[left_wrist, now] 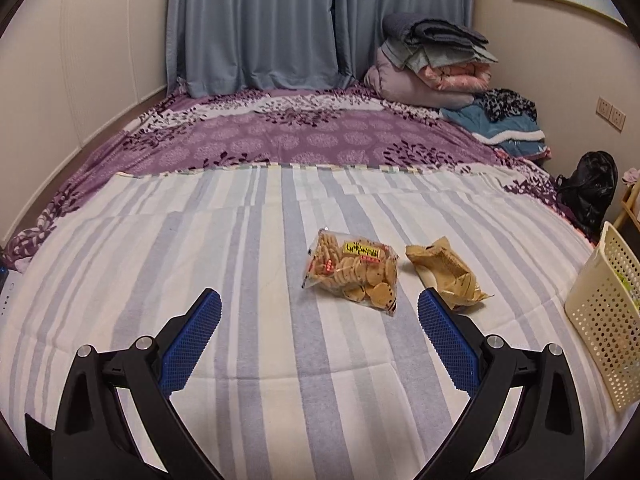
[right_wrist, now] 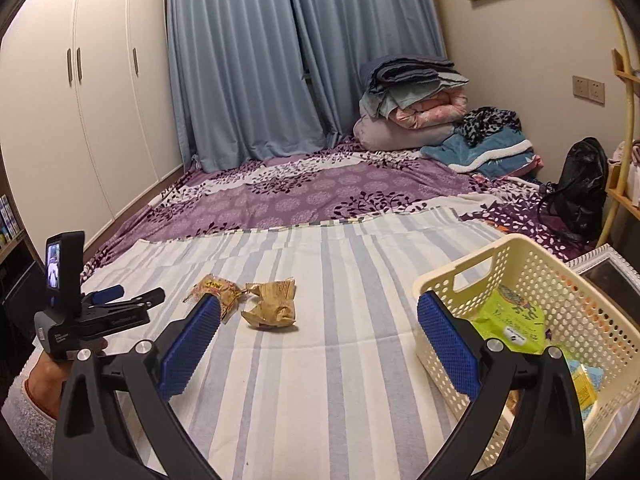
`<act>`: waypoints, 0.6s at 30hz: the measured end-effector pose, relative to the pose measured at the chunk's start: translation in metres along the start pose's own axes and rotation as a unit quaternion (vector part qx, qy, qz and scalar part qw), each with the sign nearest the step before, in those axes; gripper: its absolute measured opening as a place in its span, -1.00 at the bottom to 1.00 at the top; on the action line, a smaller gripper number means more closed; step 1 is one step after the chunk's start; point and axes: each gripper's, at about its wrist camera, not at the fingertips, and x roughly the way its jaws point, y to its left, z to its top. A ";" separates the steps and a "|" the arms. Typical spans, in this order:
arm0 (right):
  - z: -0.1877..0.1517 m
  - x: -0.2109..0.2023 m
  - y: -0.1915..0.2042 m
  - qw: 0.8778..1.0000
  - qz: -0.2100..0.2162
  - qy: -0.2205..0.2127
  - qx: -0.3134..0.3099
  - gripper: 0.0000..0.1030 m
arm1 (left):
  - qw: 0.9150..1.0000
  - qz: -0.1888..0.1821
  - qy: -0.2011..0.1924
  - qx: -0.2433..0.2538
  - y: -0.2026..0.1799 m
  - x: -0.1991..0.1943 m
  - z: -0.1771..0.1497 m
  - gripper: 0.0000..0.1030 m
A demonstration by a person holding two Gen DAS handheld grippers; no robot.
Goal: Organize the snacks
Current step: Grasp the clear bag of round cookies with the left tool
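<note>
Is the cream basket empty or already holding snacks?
Holding some: the basket contains a green packet and a yellow one.

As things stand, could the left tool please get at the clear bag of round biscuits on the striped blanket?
Probably yes: the left tool is open, and the clear bag of round biscuits lies just ahead, with only bare striped blanket between them.

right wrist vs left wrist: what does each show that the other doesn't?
Right wrist only: the inside of the basket with a green packet and a yellow packet, the wardrobe, and the left gripper in a hand.

Left wrist only: the yellow label on the biscuit bag, unobstructed.

Both: biscuit bag, brown packet, striped blanket, curtains, folded bedding, black bag. Jaws open on both.
</note>
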 end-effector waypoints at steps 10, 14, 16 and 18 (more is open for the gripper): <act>-0.014 0.054 0.015 0.998 0.013 0.050 -0.022 0.90 | 0.998 -0.016 0.051 0.023 -0.011 0.064 0.003 0.94; -0.018 0.073 0.020 0.997 0.017 0.065 -0.028 0.90 | 0.997 -0.027 0.064 0.031 -0.018 0.084 0.007 0.94; -0.020 0.081 0.021 0.997 0.019 0.073 -0.028 0.90 | 0.996 -0.030 0.071 0.037 -0.022 0.093 0.008 0.94; -0.021 0.089 0.022 0.996 0.021 0.078 -0.029 0.90 | 0.996 -0.034 0.077 0.039 -0.024 0.101 0.008 0.94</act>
